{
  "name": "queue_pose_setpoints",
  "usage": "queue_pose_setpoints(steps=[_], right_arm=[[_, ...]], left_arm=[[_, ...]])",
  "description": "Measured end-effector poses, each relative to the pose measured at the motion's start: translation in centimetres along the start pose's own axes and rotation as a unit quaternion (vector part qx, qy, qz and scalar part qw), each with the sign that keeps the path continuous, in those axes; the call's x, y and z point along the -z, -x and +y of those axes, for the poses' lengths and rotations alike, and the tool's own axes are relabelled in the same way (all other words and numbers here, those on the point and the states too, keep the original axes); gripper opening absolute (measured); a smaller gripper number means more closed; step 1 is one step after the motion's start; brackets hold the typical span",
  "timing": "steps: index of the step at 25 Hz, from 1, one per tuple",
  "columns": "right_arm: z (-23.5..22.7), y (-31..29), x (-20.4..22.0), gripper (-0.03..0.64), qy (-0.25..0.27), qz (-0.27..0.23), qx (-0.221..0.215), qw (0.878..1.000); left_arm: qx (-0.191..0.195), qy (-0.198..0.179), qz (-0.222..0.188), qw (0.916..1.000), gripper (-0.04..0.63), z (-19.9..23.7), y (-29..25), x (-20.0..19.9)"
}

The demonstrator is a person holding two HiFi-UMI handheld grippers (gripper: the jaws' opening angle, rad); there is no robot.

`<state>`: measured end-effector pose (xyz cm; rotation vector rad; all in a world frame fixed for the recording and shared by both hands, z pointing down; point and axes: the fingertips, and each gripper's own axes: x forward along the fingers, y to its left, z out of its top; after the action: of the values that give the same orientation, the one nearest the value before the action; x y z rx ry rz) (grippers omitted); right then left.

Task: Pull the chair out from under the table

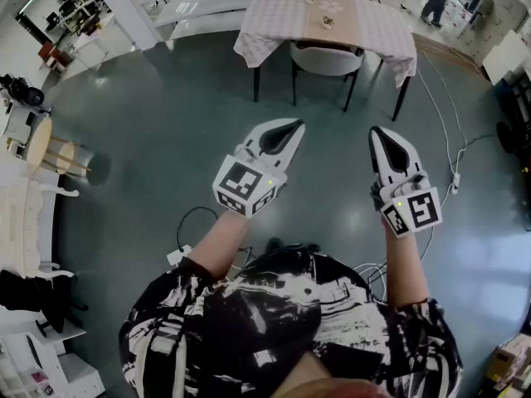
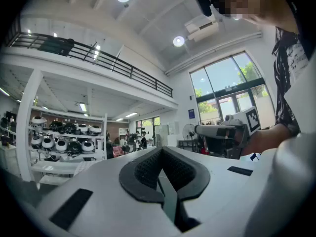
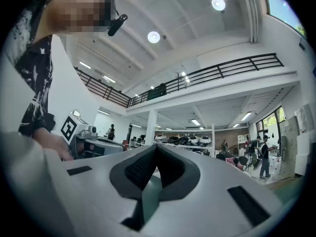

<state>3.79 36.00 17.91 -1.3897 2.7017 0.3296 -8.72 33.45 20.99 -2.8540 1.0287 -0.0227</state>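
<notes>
**A:** In the head view, where is the chair (image 1: 326,59)?

**B:** It stands at the top of the picture, pushed in under the table (image 1: 274,19), between the dark table legs. Its pale back faces the person. A checked cloth (image 1: 386,36) covers the table and hangs over its edges.

**A:** And the 2 grippers?

**B:** The left gripper (image 1: 288,129) and the right gripper (image 1: 380,137) are held side by side above the grey floor (image 1: 149,131). Both point toward the chair but are well apart from it, and they touch nothing. A white cable (image 1: 449,131) lies on the floor to the right of the table.

**A:** What does the left gripper view show?

**B:** Its 2 dark pads (image 2: 143,169) are pressed together, with nothing between them. Behind them I see white shelves (image 2: 54,147) with round things at the left. A balcony railing (image 2: 113,60) is above, and big windows (image 2: 229,90) are at the right. The right gripper also shows at the right side.

**A:** And the right gripper view?

**B:** Here also the tip pads (image 3: 140,169) meet and pinch nothing. The left gripper shows at the left edge. A dark handrail (image 3: 222,70) runs across high up, and some people (image 3: 264,154) stand far away at the right.
</notes>
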Motion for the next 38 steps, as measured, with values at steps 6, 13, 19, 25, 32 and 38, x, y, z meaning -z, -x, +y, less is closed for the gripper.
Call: queue_pose_setpoints(steps=[6, 13, 19, 25, 32, 38], right_arm=[[0.0, -0.1, -0.1, -0.002, -0.001, 0.001, -0.002, 1.0], [0.5, -0.2, -0.1, -0.002, -0.001, 0.0, -0.003, 1.0], [0.1, -0.7, 0.2, -0.002, 0.0, 0.002, -0.003, 1.0], [0.1, -0.6, -0.3, 0.342, -0.029, -0.03, -0.017, 0.999], [0.4, -1.0, -1.1, 0.576, 0.007, -0.054, -0.01, 0.998], [1.1, -1.4, -0.7, 0.576, 0.007, -0.046, -0.028, 0.999]], left_arm=[[-0.002, 0.001, 0.0, 1.0, 0.002, 0.1, 0.0, 0.0], [-0.001, 0.001, 0.0, 1.0, 0.002, 0.1, 0.3, 0.2], [0.001, 0.004, -0.003, 1.0, 0.002, 0.5, -0.2, 0.2], [0.047, 0.008, -0.05, 0.9976, 0.289, -1.2, -0.6, -1.6], [0.068, -0.028, -0.05, 0.996, 0.566, -1.1, -1.4, -2.2], [0.077, -0.036, -0.044, 0.9954, 0.568, -0.2, -0.8, -1.9]])
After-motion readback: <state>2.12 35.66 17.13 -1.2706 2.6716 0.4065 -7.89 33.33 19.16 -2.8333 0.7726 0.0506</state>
